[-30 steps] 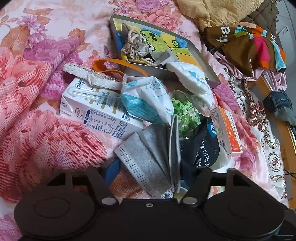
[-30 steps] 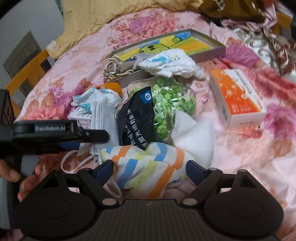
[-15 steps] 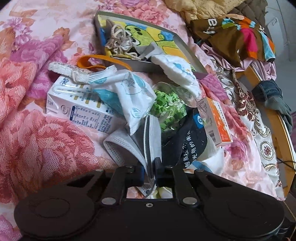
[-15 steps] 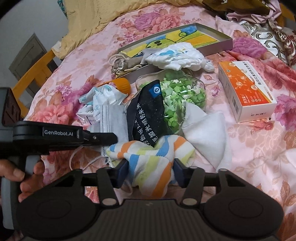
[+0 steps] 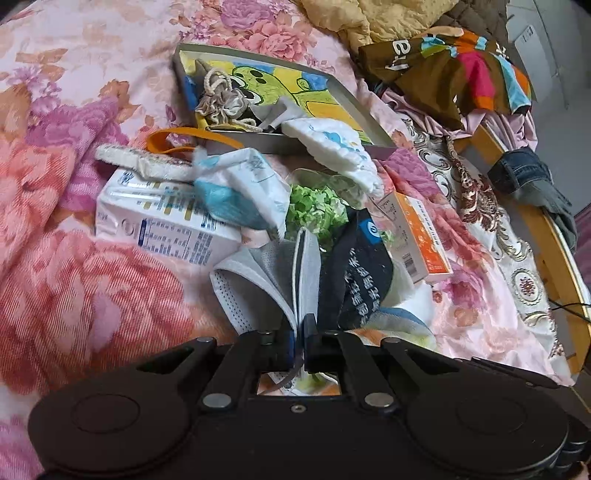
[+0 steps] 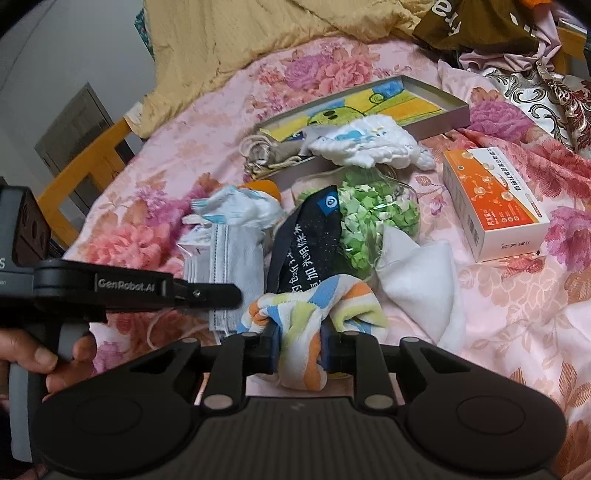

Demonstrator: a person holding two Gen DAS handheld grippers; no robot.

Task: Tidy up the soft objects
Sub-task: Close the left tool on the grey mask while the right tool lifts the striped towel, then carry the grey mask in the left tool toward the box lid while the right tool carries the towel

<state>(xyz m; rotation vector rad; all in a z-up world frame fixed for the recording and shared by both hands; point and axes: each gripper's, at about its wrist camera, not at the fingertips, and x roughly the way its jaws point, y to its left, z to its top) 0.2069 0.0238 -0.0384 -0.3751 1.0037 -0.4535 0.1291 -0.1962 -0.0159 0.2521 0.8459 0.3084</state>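
A pile of soft things lies on a pink floral bedspread. My left gripper (image 5: 299, 332) is shut on a grey face mask (image 5: 266, 273), also seen in the right wrist view (image 6: 232, 258). My right gripper (image 6: 299, 343) is shut on a striped white, orange, blue and green sock (image 6: 306, 317). Beside it lie a black sock with white lettering (image 6: 306, 243), a white cloth (image 6: 417, 280), a bag of green paper bits (image 6: 373, 225), and a white cloth with blue print (image 6: 365, 144). A shallow grey box with a cartoon picture (image 5: 343, 92) holds a drawstring pouch (image 5: 221, 99).
A milk carton (image 5: 159, 218), a blue-white packet (image 5: 243, 188), an orange strap (image 5: 177, 136) and an orange-white box (image 6: 495, 199) lie around the pile. A yellow quilt (image 6: 258, 33) and clothes (image 5: 458, 70) lie beyond. A wooden bed frame (image 5: 546, 236) edges the bed.
Both grippers have closed: the left on the grey mask, the right on the striped sock. Both have drawn back and lifted a little with their items.
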